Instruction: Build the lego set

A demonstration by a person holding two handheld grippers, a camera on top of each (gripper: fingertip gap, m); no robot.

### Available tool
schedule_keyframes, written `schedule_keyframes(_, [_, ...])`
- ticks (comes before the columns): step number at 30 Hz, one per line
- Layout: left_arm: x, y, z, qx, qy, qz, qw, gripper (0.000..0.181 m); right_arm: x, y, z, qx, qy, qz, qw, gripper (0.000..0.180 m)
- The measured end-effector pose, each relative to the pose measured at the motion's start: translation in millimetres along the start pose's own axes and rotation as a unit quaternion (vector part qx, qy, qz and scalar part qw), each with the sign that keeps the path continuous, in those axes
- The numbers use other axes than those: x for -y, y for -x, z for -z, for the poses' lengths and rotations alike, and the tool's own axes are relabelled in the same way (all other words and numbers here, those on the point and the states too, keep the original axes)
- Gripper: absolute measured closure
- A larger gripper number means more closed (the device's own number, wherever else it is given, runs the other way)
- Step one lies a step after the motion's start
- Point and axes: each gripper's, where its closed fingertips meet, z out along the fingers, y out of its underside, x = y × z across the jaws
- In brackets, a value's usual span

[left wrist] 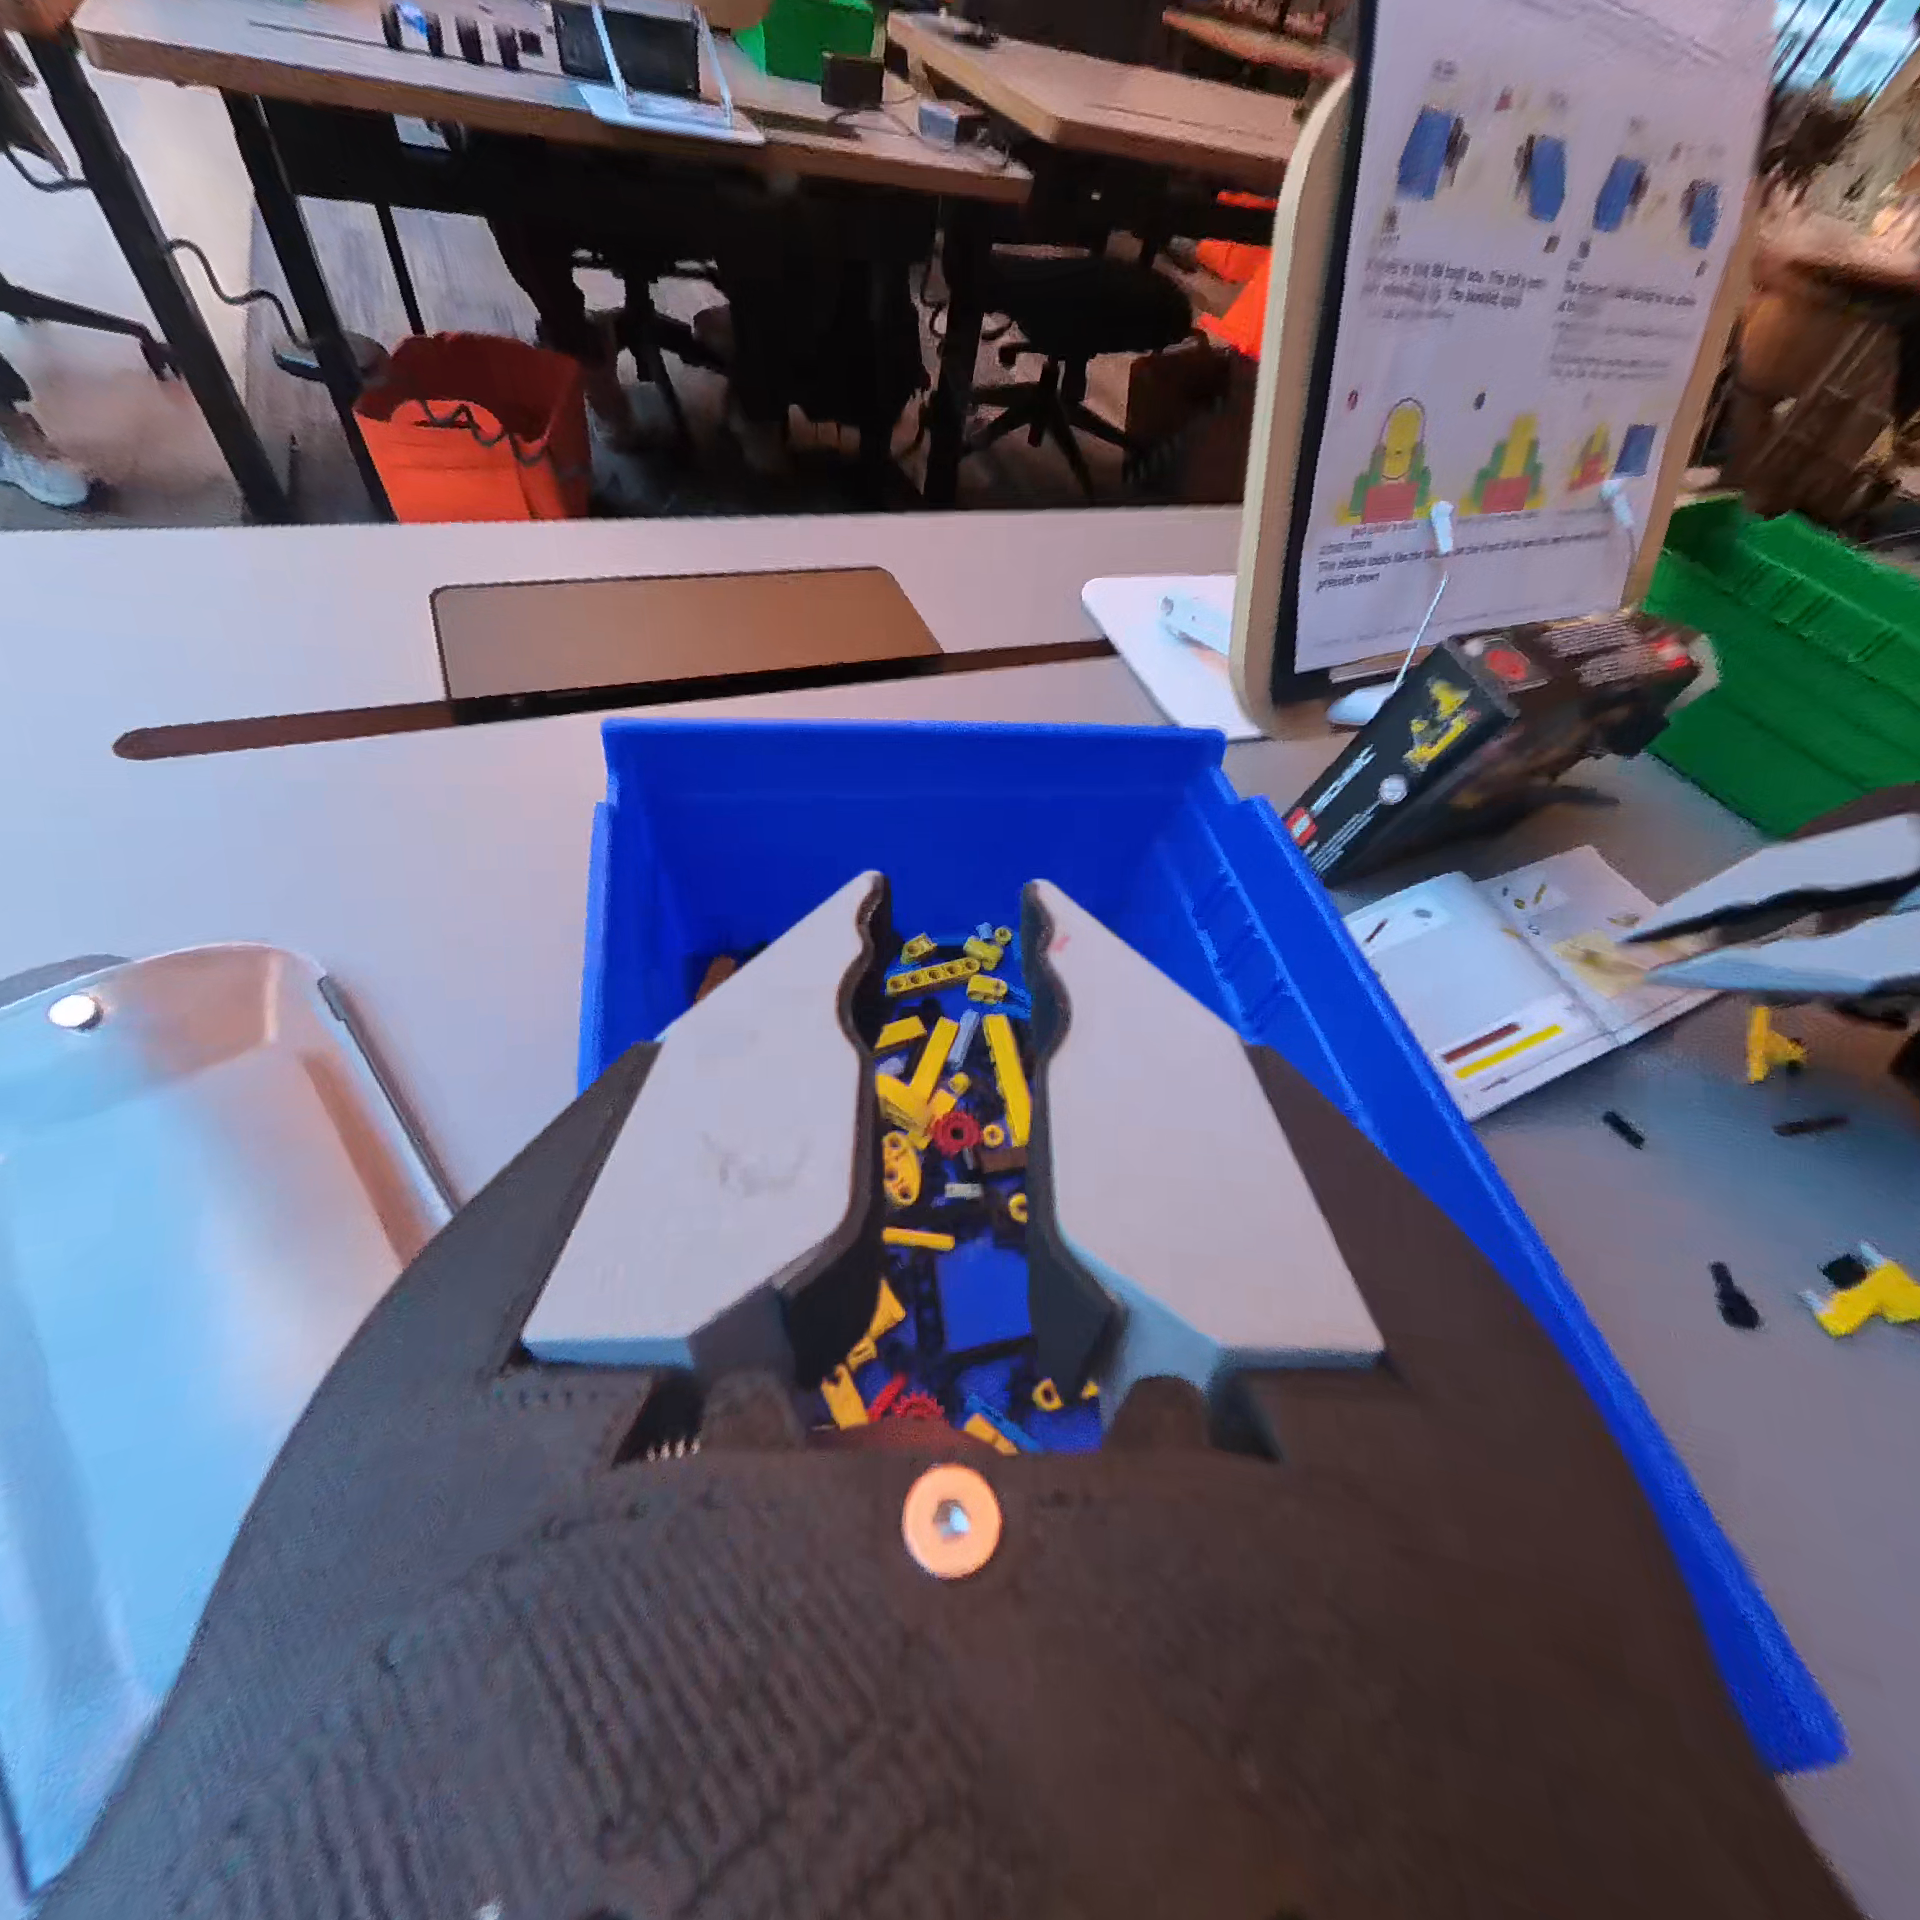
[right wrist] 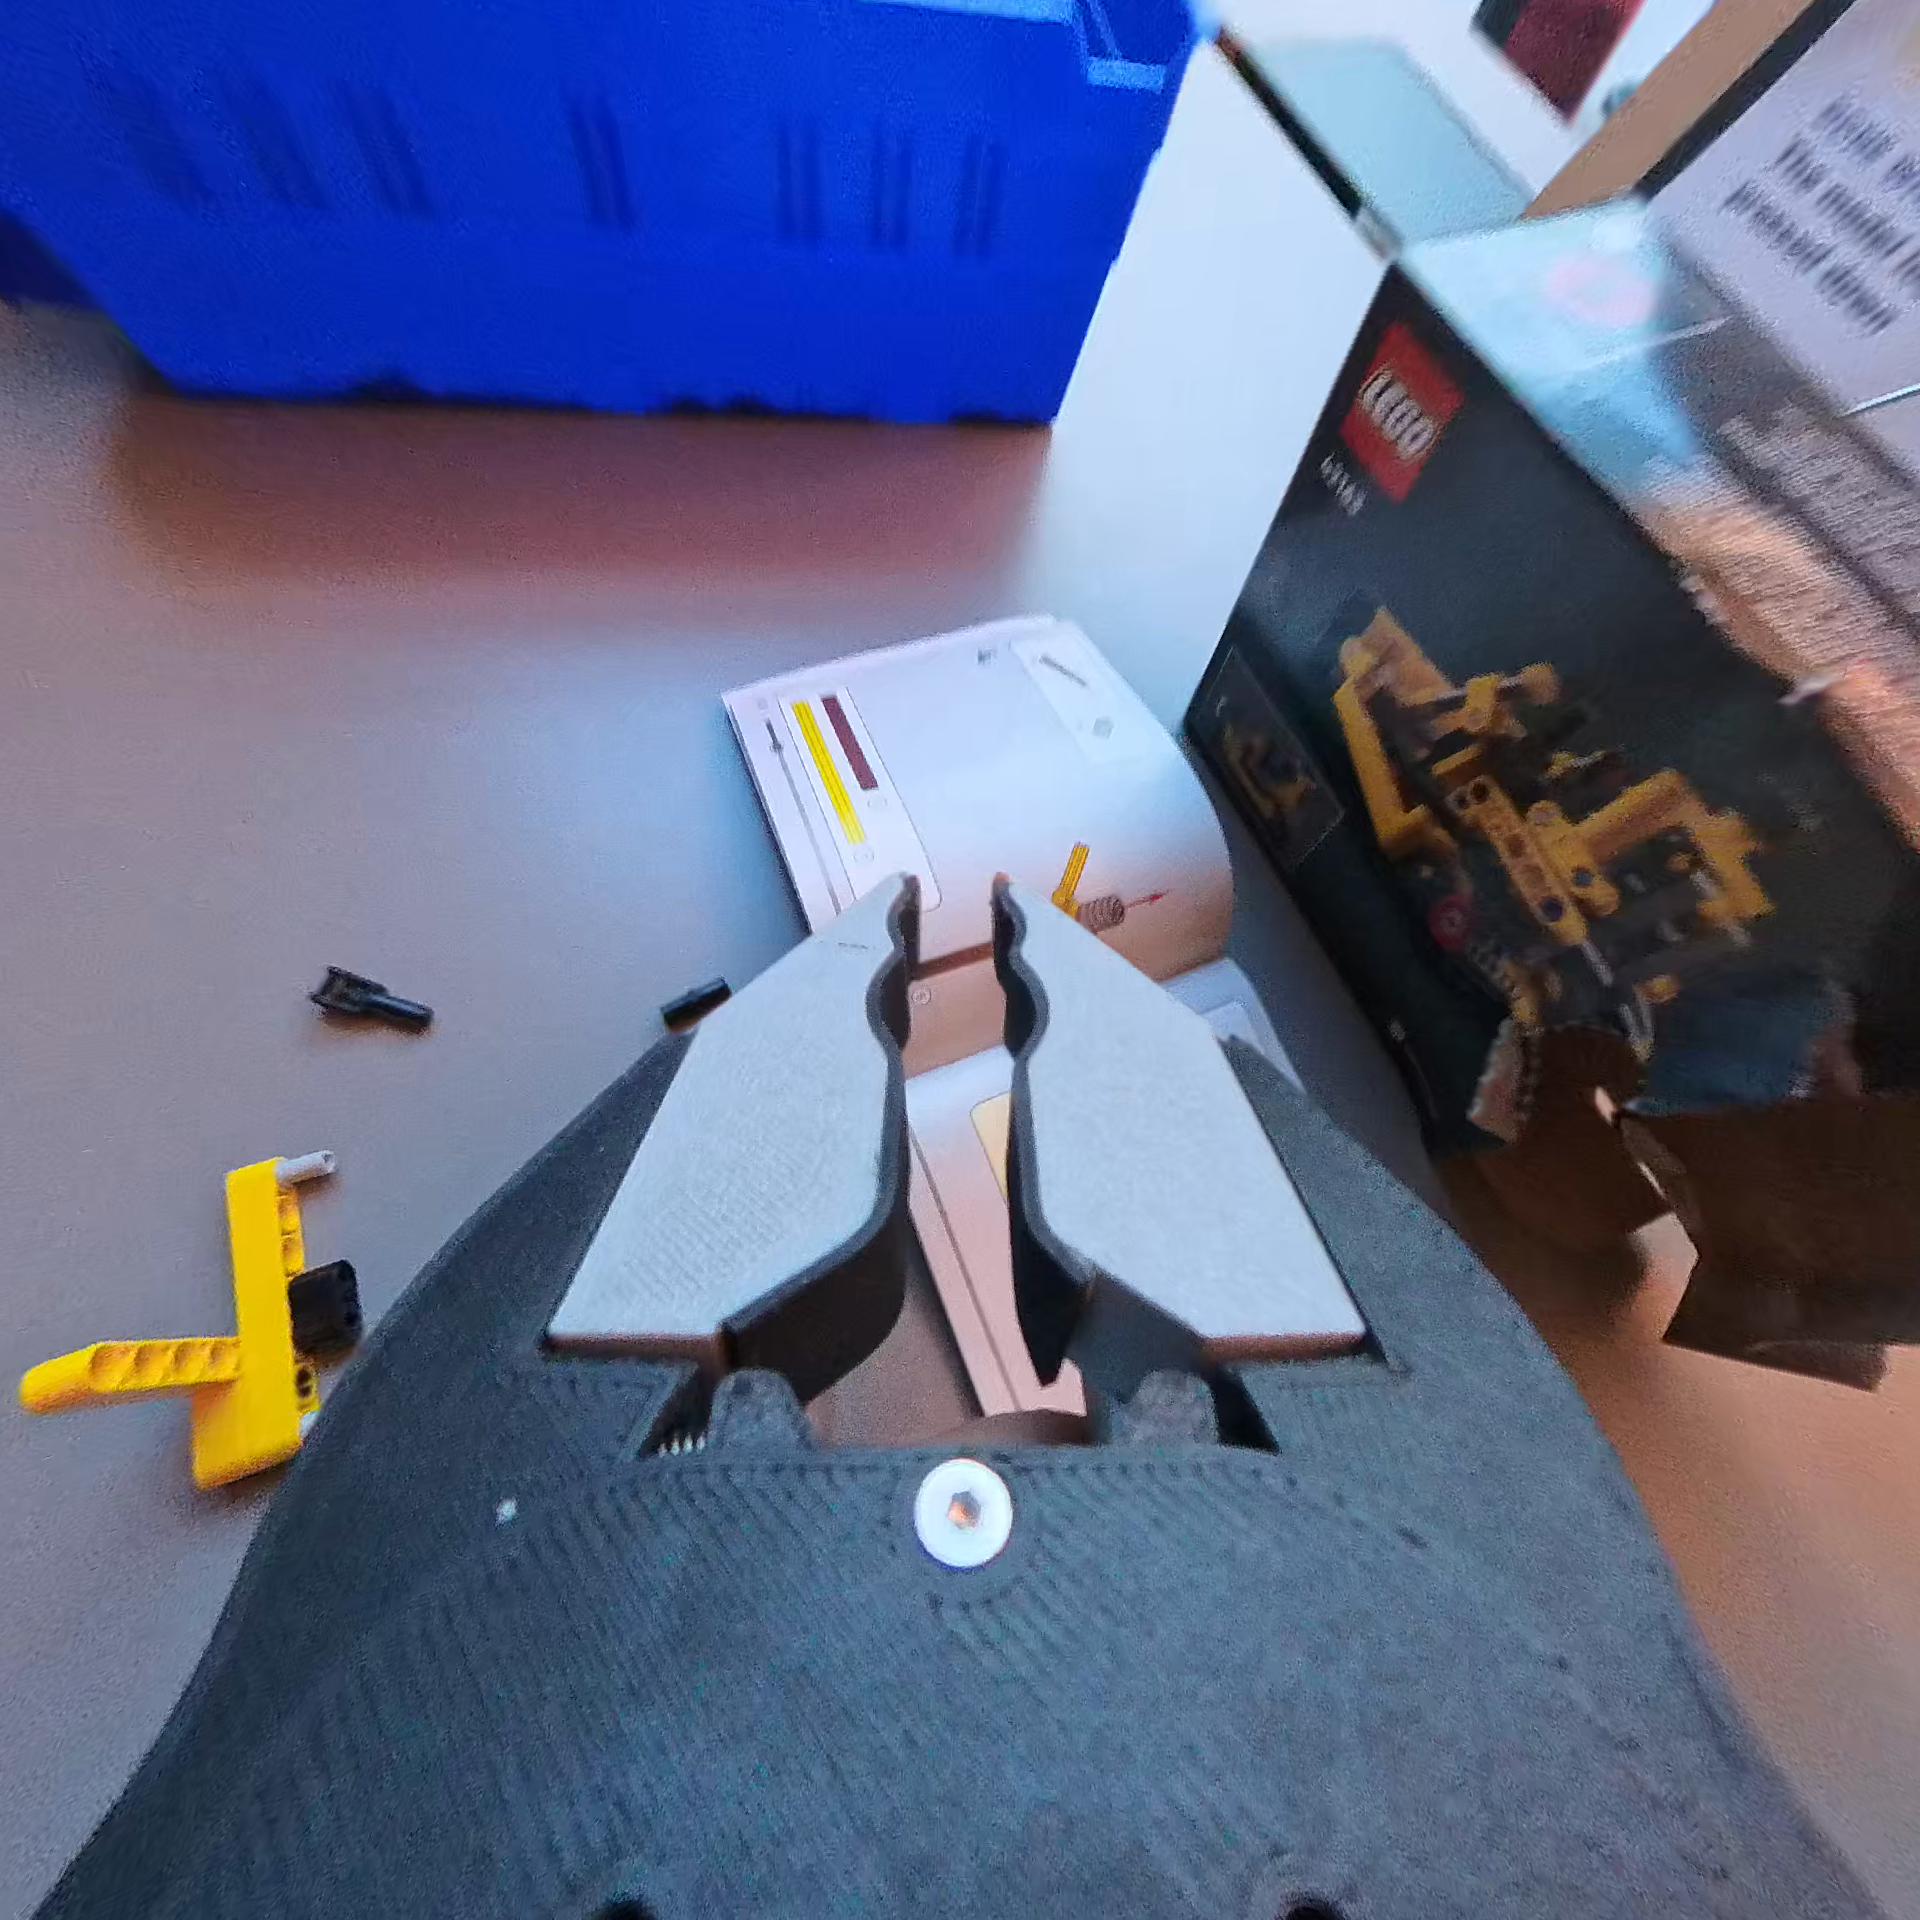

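My left gripper (left wrist: pixel 954 896) is open and empty above a blue bin (left wrist: pixel 914 800) that holds several loose yellow, blue, black and red lego pieces (left wrist: pixel 945 1091). My right gripper (right wrist: pixel 956 894) is open with a narrow gap, empty, above the open instruction booklet (right wrist: pixel 987 769); it also shows at the right edge of the left wrist view (left wrist: pixel 1787 935). A small yellow assembly with a black part (right wrist: pixel 249 1320) lies on the table left of the right gripper; it also shows in the left wrist view (left wrist: pixel 1870 1299). Black pins (right wrist: pixel 369 1000) lie near it.
The black lego box (right wrist: pixel 1538 790) leans right of the booklet. A standing board with printed pictures (left wrist: pixel 1507 312) and a green crate (left wrist: pixel 1797 665) are at the back right. A shiny metal tray (left wrist: pixel 156 1195) lies left of the bin. The blue bin's side (right wrist: pixel 582 208) shows behind the right gripper. Across from one pair of fingers to the other is roughly 35 centimetres.
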Motion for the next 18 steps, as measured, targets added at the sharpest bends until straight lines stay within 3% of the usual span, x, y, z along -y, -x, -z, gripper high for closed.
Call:
schedule_keyframes(4, [-17, 20, -6, 0.059, 0.025, -0.005, 0.998, 0.159, 17, -11, 18, 0.000, -0.072, -0.006, 0.997, 0.170])
schedule_keyframes(9, [-26, -1, -14, 0.018, 0.028, -0.004, 0.999, 0.160, 28, -28, 32, -0.030, -0.127, -0.010, 0.991, 0.173])
schedule_keyframes(18, [-60, -8, -36, 0.052, 0.103, -0.081, 0.990, 0.159, 18, -39, 30, -0.087, -0.105, 0.010, 0.991, 0.179])
